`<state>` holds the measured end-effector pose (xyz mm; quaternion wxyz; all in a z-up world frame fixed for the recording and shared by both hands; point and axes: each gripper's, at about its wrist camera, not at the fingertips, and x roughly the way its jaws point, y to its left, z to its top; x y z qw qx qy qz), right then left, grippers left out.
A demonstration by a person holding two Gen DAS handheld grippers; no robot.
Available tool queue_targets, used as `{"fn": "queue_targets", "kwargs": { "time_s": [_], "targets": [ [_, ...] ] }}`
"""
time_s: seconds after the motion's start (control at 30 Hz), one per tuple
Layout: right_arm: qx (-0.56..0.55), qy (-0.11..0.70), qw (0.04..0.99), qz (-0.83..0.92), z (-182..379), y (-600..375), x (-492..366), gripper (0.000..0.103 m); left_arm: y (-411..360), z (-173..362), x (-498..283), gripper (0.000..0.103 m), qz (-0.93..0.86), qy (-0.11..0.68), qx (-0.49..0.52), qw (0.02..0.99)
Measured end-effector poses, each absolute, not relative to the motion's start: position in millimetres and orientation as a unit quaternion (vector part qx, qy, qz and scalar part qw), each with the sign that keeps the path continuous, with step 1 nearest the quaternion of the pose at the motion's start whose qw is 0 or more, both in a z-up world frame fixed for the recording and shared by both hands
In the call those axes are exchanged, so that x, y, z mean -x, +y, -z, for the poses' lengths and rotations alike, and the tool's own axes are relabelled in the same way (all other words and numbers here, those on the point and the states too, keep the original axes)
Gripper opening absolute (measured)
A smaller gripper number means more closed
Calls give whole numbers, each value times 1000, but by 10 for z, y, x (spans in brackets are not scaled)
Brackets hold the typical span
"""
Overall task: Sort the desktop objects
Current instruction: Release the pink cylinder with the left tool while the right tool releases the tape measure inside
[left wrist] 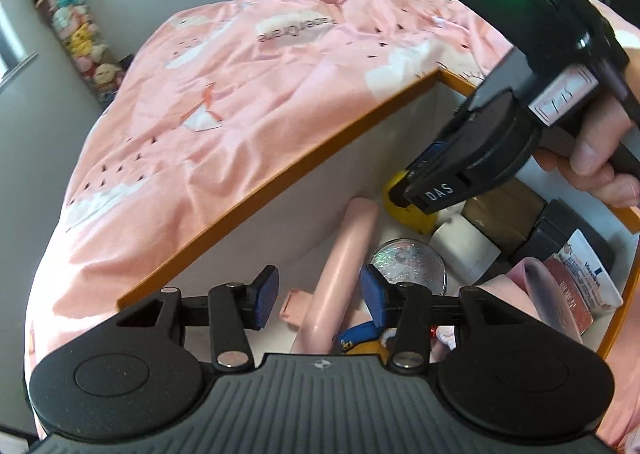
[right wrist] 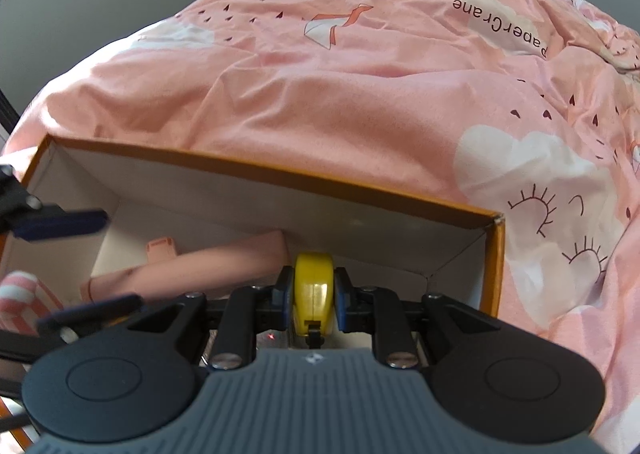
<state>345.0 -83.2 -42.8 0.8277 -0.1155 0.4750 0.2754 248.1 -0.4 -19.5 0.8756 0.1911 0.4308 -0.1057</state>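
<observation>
Step in hand: placing yellow tape measure (right wrist: 312, 291) into orange-rimmed box (right wrist: 280, 174).

Right gripper (right wrist: 312, 296) clamps it between both pads, low at frame centre, over far corner of box.

Left gripper (left wrist: 320, 292) stands apart, nothing between pads, at lower centre above pink tube (left wrist: 343, 274).

Next move, likely: lower, release onto free floor.

Only left view shows box content: round glass jar (left wrist: 412, 264), white block (left wrist: 466, 250), Vaseline tube (left wrist: 592, 274). Right view shows grip itself.

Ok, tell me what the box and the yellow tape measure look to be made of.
Box: likely cardboard, with matte white inner walls, an orange rim and a creased corner seam. Yellow tape measure, clamped in the right gripper: probably hard plastic, its smooth shell catching a slight sheen.
</observation>
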Motion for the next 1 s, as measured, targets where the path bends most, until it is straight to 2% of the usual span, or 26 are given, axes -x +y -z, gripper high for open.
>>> {"fn": "queue_targets", "kwargs": {
  "time_s": [0.37, 0.53, 0.8, 0.9, 1.0],
  "targets": [
    [133, 457, 830, -291, 192, -877, -3324, 23, 171, 24, -2269, 53, 70, 433, -131, 889],
    [140, 467, 807, -334, 202, -814, -3221, 14, 185, -10, -2200, 53, 74, 432, -115, 892],
    [168, 470, 820, -280, 323, -888, -3340, 12, 128, -9, -2126, 53, 79, 429, -115, 893],
    [181, 467, 824, -267, 343, -894, -3368, 7, 119, -3, -2121, 53, 77, 430, -110, 893],
    [202, 457, 826, -261, 353, -862, -3341, 6, 114, 0, -2102, 53, 76, 431, -108, 892]
  ]
}}
